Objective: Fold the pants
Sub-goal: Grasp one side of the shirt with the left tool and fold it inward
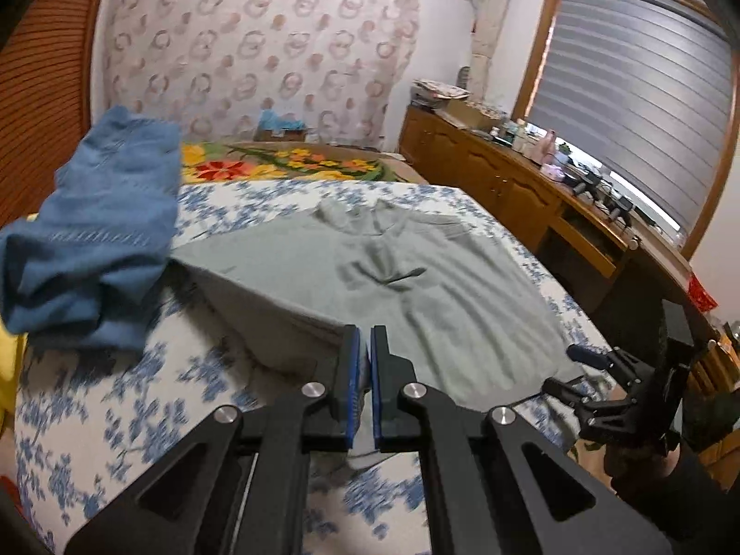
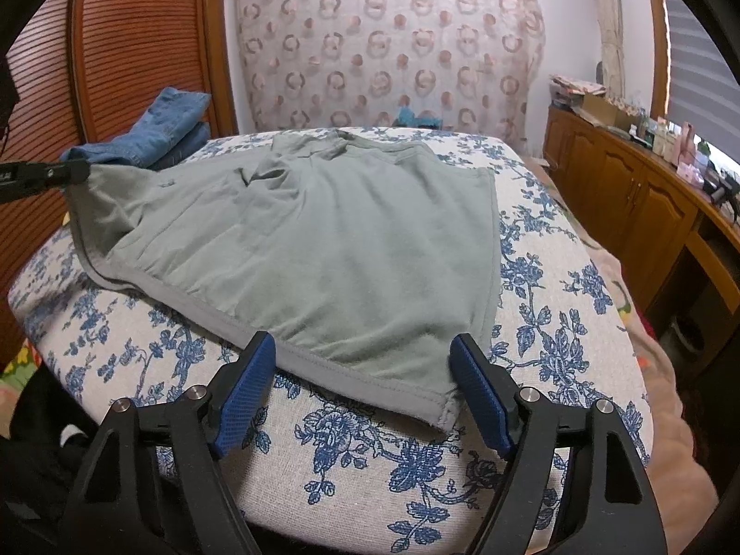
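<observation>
Bedroom, bed with a blue-flowered white cover [image 2: 416,476], wooden wardrobe at left, patterned curtain behind, wooden cabinets along the right wall. Folded jeans [image 2: 157,134] sit at the far left of the cover, grey-green pants [image 2: 323,240] lie spread across the middle, one waist corner lifted. Left gripper [image 1: 365,384] is clamped shut on that pants edge; right gripper [image 2: 363,388] is wide open, fingers either side of the near hem, not pinching.
</observation>
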Tool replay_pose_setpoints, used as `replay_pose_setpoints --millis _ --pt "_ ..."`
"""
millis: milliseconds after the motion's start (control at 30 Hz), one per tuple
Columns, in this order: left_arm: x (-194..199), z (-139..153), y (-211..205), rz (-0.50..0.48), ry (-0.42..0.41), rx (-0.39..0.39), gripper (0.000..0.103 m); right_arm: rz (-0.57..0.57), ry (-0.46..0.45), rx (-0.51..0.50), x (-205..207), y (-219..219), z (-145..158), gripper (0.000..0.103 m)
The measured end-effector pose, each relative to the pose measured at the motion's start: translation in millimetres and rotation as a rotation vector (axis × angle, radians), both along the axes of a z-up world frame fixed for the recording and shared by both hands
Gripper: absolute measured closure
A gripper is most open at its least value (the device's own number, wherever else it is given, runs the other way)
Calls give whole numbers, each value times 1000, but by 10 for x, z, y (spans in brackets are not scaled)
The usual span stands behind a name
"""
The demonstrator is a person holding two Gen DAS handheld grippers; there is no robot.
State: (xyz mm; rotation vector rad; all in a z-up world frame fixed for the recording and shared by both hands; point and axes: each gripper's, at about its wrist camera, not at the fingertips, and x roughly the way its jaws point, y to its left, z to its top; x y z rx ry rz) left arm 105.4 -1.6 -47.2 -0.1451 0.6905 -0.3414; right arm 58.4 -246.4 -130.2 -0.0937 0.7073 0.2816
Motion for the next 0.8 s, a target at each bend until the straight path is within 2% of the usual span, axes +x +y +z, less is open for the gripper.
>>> replay_pose_setpoints --millis 100,333,800 --pt "58 66 -153 -35 -6 15 103 2 3 10 15 -21 24 26" --pt "106 221 -483 -116 -22 32 103 20 13 26 11 -53 83 40" --pt "193 420 -1170 -261 -27 54 103 -11 -26 45 -57 -277 271 42"
